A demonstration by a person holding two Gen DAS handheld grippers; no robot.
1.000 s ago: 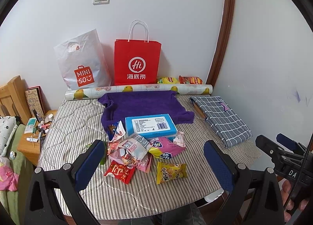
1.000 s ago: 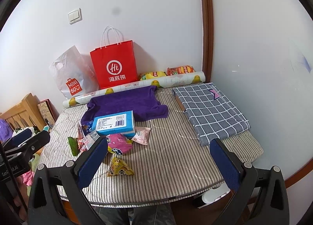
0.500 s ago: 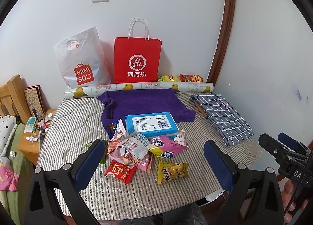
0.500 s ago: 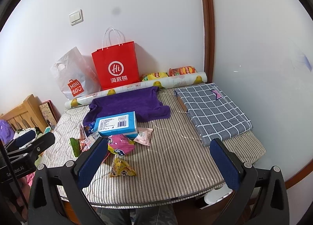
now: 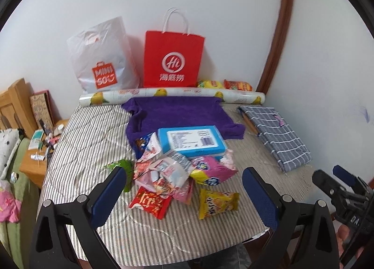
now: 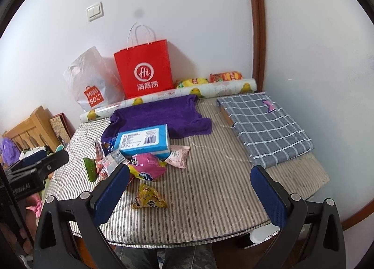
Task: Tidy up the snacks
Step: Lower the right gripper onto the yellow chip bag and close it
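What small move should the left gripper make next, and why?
Probably lower the left gripper toward the red packet at the near edge of the snack pile. Both grippers are open and empty above the table, and that packet lies apart enough to pinch.

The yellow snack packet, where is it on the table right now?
In the left wrist view, the yellow snack packet lies at the pile's near right edge, just right of the red packet, below the pink bag.

Soft, even daylight fills both views, bright on the white wall (image 5: pixel 210 0) and without harsh glare. The red bag (image 5: pixel 173 58) casts a faint shadow on the wall to its right. Fisheye distortion bows the door frame (image 6: pixel 257 35), and black vignetting rings the corners. Printed text looks slightly smeared.
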